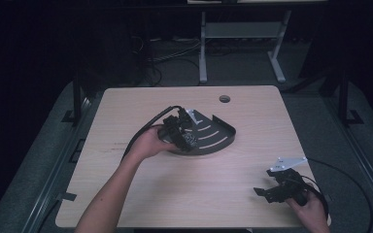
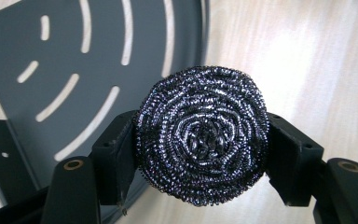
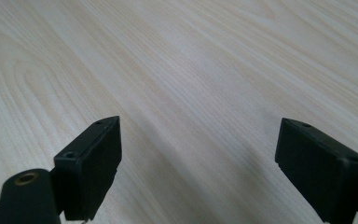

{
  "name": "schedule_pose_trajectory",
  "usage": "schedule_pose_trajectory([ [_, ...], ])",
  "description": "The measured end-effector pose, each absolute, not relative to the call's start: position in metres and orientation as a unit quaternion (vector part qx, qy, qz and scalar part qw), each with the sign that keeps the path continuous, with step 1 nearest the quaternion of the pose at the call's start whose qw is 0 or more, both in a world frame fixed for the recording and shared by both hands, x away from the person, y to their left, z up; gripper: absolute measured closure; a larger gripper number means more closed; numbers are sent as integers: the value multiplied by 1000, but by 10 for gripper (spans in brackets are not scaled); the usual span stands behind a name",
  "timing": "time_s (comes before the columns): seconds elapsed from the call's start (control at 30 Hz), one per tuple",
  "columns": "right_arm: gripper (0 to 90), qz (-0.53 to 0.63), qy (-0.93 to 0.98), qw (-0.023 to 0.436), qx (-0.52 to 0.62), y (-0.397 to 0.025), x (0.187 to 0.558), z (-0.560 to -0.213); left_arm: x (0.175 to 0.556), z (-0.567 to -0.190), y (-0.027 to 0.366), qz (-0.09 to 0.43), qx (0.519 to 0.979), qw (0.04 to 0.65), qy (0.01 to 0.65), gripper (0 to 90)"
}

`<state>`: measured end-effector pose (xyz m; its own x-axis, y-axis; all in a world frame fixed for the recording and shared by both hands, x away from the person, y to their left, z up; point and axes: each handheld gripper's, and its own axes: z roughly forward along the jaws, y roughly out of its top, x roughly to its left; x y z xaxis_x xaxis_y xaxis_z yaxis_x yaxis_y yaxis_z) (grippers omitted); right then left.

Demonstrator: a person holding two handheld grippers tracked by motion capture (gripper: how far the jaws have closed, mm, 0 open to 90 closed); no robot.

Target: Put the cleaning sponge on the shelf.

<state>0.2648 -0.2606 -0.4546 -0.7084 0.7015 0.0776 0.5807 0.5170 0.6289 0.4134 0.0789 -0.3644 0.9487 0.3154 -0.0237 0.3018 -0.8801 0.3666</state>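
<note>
The left gripper (image 2: 200,154) clamps a scourer (image 2: 201,135) from both sides, holding it over the edge of the slotted tray (image 2: 23,60), likely to scrub or set it there. The right gripper (image 3: 198,168), jaws apart, idles over the bare table (image 3: 177,56).
</note>
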Motion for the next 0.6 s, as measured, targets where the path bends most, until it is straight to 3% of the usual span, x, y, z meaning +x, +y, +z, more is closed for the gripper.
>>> schedule_pose_trajectory([
  [0.6,142,323,865,93,373,-263,265,-455,453,-383,77,15,962,190,197,329],
])
